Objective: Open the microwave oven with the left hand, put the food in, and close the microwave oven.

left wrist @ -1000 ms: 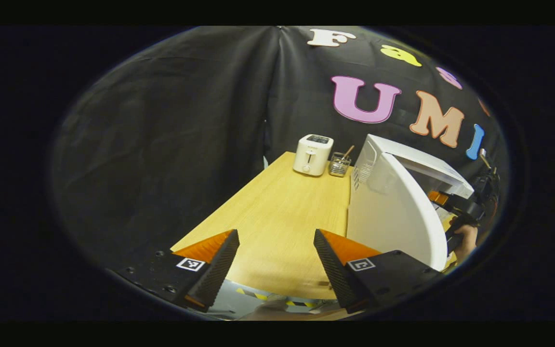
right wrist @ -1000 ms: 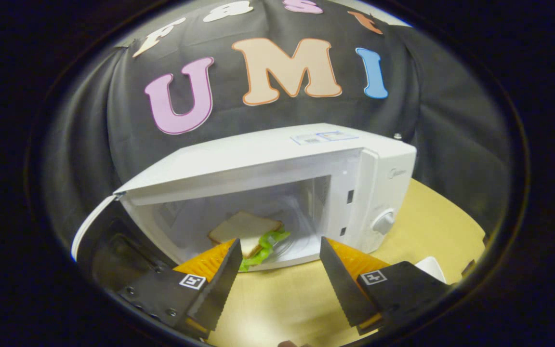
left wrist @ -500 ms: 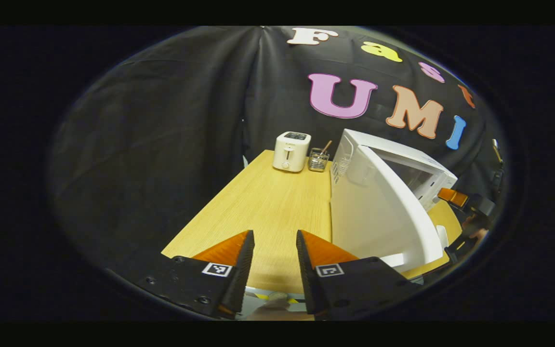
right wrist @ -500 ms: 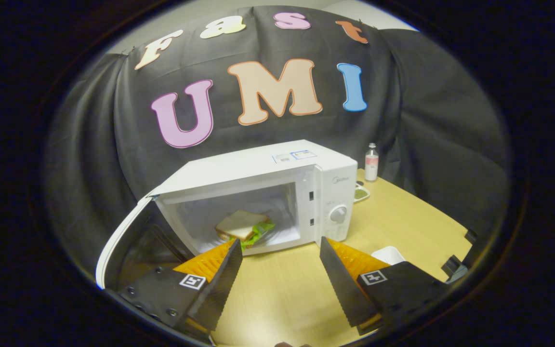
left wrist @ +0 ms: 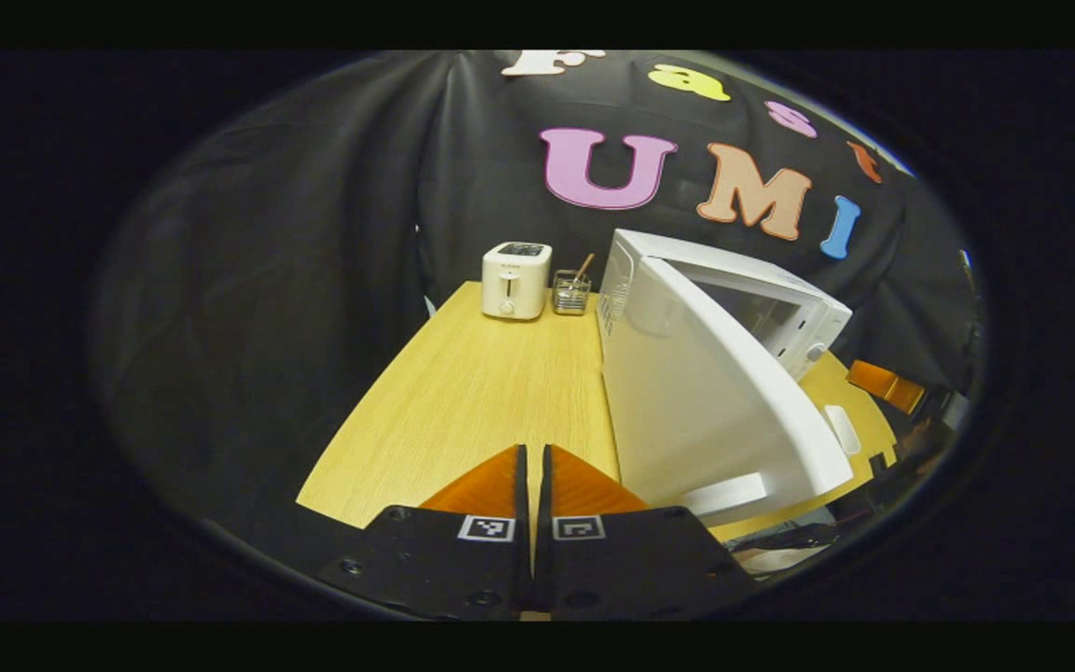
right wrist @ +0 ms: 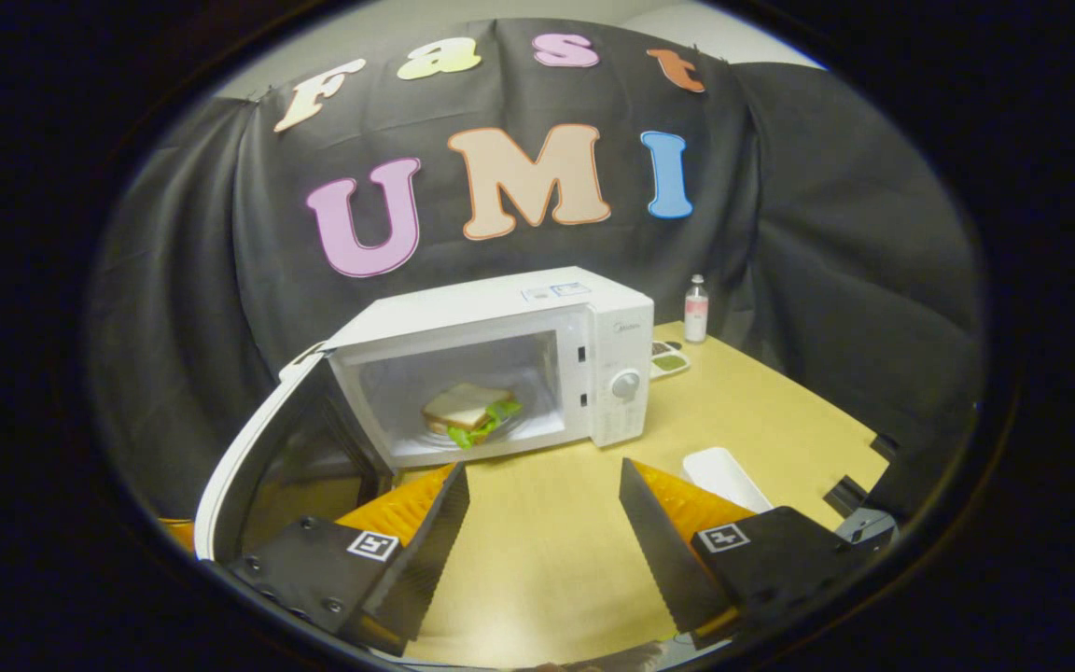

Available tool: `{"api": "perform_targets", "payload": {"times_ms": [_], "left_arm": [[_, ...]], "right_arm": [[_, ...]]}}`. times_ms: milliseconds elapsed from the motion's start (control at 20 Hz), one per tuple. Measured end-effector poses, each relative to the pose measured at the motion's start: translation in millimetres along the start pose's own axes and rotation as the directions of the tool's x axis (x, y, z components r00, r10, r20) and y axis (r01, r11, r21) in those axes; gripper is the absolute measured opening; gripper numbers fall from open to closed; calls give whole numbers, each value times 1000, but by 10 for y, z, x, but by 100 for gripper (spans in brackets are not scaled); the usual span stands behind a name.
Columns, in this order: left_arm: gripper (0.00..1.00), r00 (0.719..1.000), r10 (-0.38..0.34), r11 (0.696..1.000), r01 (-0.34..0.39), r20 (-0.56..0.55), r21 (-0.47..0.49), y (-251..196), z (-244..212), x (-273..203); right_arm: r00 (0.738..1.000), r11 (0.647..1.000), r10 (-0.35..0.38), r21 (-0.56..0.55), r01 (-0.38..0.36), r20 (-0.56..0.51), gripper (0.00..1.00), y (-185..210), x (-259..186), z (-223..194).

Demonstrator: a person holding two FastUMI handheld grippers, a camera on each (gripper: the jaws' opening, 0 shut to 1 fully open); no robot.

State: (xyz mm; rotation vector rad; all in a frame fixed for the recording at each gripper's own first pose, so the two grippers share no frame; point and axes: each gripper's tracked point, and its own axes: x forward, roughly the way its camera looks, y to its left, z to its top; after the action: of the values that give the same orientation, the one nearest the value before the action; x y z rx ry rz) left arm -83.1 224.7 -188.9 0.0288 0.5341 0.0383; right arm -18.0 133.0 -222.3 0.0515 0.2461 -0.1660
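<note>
Closing step pending: we hold left gripper (left wrist: 534, 467) pinched shut on nothing, microwave door (left wrist: 705, 411) at 2 o'clock, likely readying push. Right gripper (right wrist: 542, 509) spread wide, empty, backed off. Sandwich (right wrist: 467, 413) sits inside microwave (right wrist: 500, 364), at 11 o'clock.

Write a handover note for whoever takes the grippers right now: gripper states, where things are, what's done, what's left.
Left gripper: shut on nothing, above the table edge, beside the open door.
Right gripper: open, empty, in front of the microwave.
Sandwich lies inside the cavity.
Done: door opened, food in.
Left: close the door.
</note>
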Motion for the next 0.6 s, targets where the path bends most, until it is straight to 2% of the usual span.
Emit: {"api": "perform_targets", "payload": {"times_ms": [300, 600], "left_arm": [[1, 999, -45, 998, 45, -3, 39, -177, -21, -9], [1, 997, -78, 994, 79, -16, 72, -408, -34, 11]], "right_arm": [[1000, 1000, -18, -21, 18, -15, 100, -147, -200, -140], [998, 998, -55, 17, 56, -43, 100, -403, -260, -183]]}}
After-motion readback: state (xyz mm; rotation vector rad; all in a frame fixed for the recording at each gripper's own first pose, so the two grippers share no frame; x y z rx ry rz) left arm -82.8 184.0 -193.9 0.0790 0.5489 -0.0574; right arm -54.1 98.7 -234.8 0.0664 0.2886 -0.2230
